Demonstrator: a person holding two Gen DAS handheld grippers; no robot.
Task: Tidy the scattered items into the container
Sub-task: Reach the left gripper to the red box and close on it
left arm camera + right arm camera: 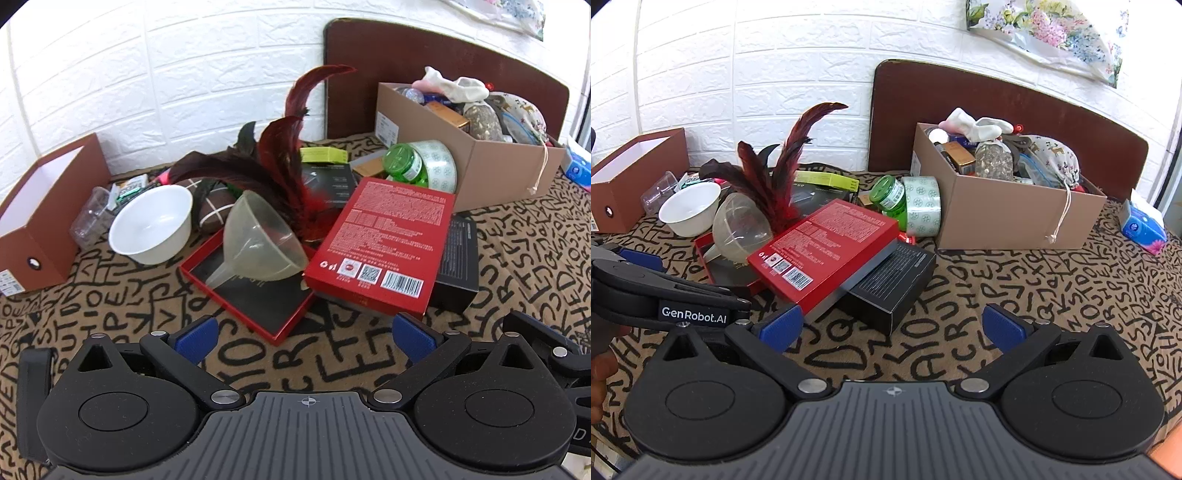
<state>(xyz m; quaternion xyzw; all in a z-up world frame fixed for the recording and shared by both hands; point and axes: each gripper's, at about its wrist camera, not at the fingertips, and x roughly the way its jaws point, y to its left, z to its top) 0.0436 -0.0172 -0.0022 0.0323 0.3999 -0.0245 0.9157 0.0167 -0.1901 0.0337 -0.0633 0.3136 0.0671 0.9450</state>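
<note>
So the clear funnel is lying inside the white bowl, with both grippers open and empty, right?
Not quite. The funnel lies in the shallow red tray, beside the white bowl, as the left wrist view shows. The left gripper and right gripper are indeed open and empty.

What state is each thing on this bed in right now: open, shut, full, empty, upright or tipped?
Left gripper: open, holding nothing.
Right gripper: open, holding nothing.
Cardboard box: open, heaped with items.
Brown box: open, looks empty.
White bowl: upright, empty.
Funnel: tipped on its side in the red tray.
Red box: shut, propped on the black box.
Green jar: on its side.
</note>
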